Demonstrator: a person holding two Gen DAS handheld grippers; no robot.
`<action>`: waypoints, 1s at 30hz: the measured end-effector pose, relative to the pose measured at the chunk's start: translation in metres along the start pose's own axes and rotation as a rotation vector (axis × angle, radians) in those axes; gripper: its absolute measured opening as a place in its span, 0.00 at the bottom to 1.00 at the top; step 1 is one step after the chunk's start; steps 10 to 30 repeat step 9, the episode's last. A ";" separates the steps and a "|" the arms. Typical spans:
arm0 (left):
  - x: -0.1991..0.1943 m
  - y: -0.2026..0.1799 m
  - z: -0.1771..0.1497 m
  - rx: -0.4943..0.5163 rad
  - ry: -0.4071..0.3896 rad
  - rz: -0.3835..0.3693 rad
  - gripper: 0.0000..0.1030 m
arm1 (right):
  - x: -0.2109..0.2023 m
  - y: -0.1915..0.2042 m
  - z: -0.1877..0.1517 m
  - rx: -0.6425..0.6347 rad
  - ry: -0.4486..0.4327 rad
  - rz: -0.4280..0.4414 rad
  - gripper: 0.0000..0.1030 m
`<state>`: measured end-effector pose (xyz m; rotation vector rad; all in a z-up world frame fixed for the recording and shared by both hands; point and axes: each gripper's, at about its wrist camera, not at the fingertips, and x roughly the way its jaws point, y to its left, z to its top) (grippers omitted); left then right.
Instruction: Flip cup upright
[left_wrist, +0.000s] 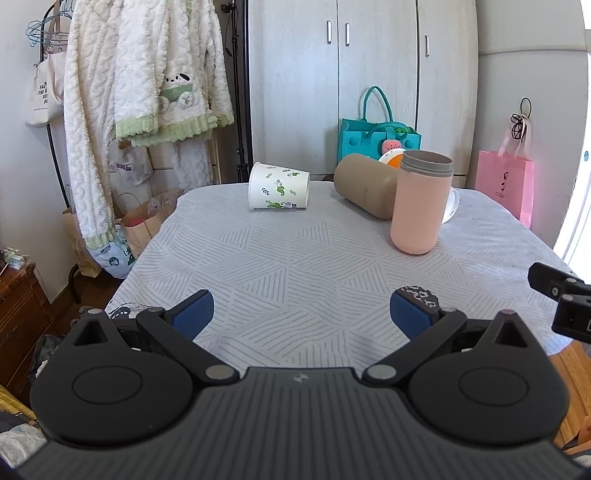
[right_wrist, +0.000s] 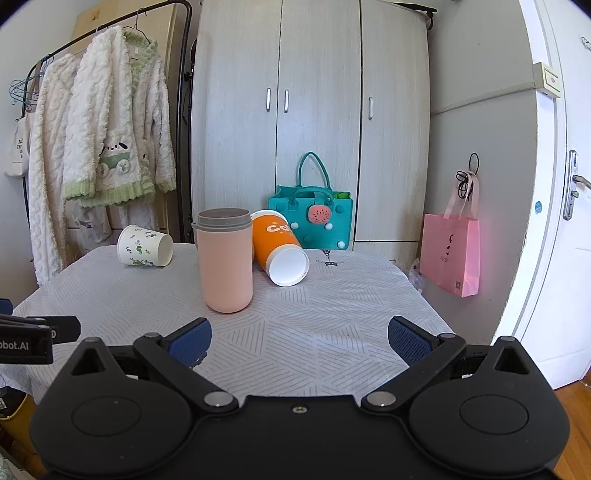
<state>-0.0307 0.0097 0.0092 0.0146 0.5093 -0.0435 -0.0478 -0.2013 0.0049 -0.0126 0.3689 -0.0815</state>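
Both grippers hover low over the near edge of the counter, jaws spread wide and holding nothing: the left gripper and the right gripper. In the left wrist view, a white paper cup with green leaf print lies on its side at 12 o'clock. A pink tumbler stands upright at 1 o'clock, with a tan cup tipped over behind it. An orange cup lies on its side just beside the tumbler.

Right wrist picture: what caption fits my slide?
Open right gripper faces an upright pink cup, with orange and leafy cups tipped over.
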 end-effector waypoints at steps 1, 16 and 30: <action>0.000 0.001 0.000 -0.004 0.000 -0.001 1.00 | 0.000 0.000 0.000 0.000 -0.001 -0.002 1.00; -0.001 0.003 0.001 -0.010 -0.006 0.006 1.00 | 0.000 -0.001 0.000 0.000 0.000 -0.004 1.00; -0.001 0.003 0.001 -0.010 -0.006 0.006 1.00 | 0.000 -0.001 0.000 0.000 0.000 -0.004 1.00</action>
